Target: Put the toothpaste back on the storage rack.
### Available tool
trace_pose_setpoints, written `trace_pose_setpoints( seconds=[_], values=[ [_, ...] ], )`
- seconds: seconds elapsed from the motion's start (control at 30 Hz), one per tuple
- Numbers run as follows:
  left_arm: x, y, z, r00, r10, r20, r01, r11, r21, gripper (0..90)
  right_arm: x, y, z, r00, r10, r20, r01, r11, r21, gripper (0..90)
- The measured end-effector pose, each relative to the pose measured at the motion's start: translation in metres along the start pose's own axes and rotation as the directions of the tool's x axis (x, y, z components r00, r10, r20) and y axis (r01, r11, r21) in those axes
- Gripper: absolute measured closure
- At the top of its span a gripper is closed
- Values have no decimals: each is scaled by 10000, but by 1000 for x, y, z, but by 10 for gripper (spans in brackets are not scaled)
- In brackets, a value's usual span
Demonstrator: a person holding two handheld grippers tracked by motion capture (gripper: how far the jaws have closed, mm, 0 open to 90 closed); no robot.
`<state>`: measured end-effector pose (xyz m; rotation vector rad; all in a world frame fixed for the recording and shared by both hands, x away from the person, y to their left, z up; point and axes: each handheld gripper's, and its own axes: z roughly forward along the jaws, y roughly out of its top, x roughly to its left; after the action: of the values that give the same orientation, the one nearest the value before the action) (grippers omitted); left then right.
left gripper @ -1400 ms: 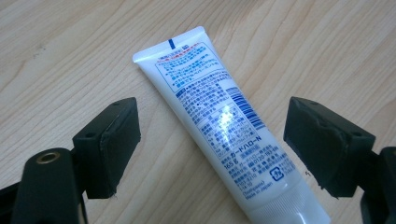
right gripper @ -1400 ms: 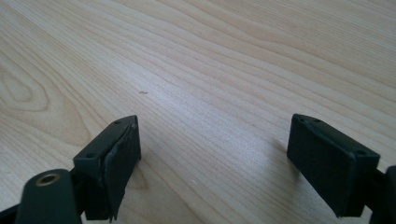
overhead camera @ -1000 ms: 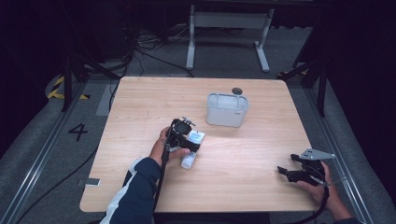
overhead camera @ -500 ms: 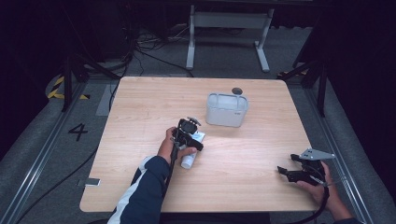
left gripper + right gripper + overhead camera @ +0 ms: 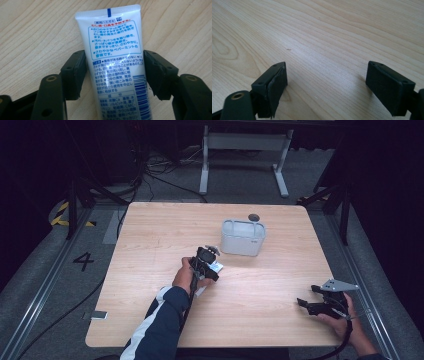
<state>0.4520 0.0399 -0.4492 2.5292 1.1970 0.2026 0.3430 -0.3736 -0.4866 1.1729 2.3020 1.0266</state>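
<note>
Frame centre: left gripper (image 5: 214, 266) jaws have just been closing, now flank the toothpaste tube (image 5: 117, 65) lying flat on the table (image 5: 150, 245), pads at its edges, pickup imminent. Lower right: right gripper (image 5: 306, 304) wide, parked.

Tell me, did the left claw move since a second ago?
Yes. The left claw slid a little to the right, closer to the grey basket, and has just been closing around the toothpaste tube.

Three views, one table

High view looks forward and down on the whole table (image 5: 150, 245); both gripper views sit close above its wood, the shared surface.
</note>
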Motion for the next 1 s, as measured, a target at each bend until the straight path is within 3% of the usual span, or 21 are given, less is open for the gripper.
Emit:
trace_pose_setpoints(
  seconds=[0.3, 0.57, 0.87, 1.0],
  values=[
    [-1, 3, -2, 9963, 824, 227, -829, 9963, 240, 473, 0, 0, 0, 10000, -2, -5, 2, 10000, 0, 178],
    [1, 2, -7, 9922, 1146, 492, -1155, 9932, 171, 588, 0, 0, 0, 10000, -7, -3, 7, 10000, 0, 178],
    [7, -2, -16, 9909, 1136, 728, -1111, 9931, -376, 643, 0, 0, 0, 10000, -15, -1, 15, 10000, -5, 178],
    [9, -5, -29, 9886, 1334, 703, -1279, 9888, -775, 648, 0, 0, 0, 10000, -13, -2, 13, 10000, -4, 178]
  ],
)
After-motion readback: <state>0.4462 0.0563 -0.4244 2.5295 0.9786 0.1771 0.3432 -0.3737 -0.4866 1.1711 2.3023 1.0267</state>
